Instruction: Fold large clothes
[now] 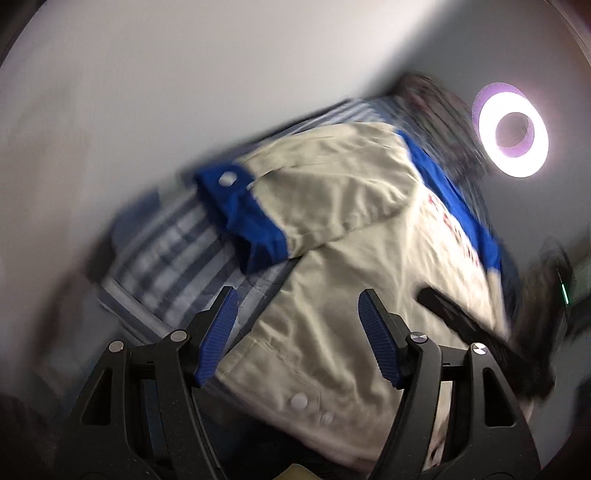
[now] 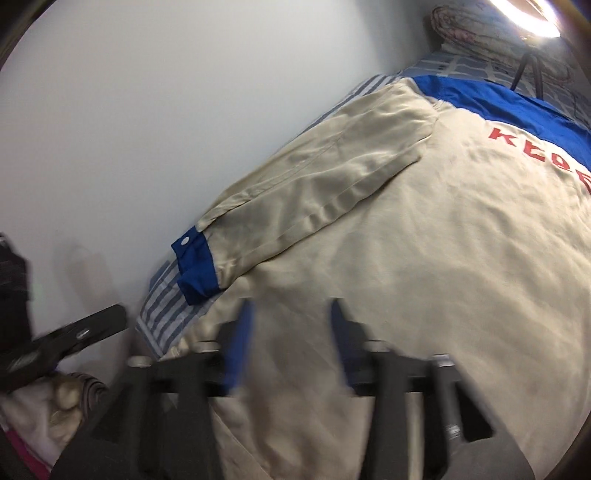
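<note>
The bed (image 2: 162,314) carries a blue-and-white striped sheet (image 1: 177,254) and stands against a plain white wall (image 2: 147,110). A beige jacket (image 2: 406,258) with a blue shoulder band (image 2: 491,99) lies flat directly on the sheet, back side up, with red lettering (image 2: 532,151) below the band. One sleeve (image 2: 321,173) is folded over the jacket body along the wall-side edge of the bed. Its blue cuff (image 2: 195,266), fitted with a white snap, rests partly on the bare striped sheet. At the far end of the bed, a patterned pillow (image 2: 476,29) lies on the bedding.
</note>
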The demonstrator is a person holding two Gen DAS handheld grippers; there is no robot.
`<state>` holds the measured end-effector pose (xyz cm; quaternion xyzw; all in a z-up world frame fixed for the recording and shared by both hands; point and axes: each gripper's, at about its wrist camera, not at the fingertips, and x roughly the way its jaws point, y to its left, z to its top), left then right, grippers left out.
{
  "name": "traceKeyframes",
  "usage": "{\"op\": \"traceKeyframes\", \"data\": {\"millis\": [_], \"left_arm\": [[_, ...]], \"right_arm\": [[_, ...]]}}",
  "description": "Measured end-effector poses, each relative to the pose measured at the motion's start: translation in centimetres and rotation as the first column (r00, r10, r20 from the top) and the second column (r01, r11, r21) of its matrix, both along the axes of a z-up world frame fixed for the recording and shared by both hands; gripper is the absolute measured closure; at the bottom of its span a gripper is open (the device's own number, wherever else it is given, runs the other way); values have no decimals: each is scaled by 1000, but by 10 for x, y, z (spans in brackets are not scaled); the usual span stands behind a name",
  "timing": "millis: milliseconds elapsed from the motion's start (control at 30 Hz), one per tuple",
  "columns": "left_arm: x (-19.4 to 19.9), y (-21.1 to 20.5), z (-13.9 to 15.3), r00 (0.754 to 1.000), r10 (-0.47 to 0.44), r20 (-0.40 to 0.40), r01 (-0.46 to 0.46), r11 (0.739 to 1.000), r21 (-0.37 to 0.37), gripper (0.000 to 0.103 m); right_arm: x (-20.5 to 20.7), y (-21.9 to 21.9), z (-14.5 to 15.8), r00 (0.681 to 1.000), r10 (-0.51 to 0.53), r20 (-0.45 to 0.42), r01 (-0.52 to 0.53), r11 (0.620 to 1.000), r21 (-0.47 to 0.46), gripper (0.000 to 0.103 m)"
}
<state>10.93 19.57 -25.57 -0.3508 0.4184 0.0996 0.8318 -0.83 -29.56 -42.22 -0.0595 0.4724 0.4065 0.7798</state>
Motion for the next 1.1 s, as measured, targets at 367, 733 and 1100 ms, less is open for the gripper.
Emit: {"op": "traceKeyframes", "data": {"millis": [367,733,1100], "left_arm": [[23,36,-56,969,240,-56,-244,966,-81,33],[64,23,-39,978,207,-15,-201,961,189,101],[54,-72,48,969,-171,177,45,832,554,102]], "right_arm": [[-1,-24,8,1000,14,-10,-14,1000,16,52],[-4,-26,8,1000,17,-6,-17,1000,-2,52],[29,-36,23,998,-60,-31,61,998,34,55]]}}
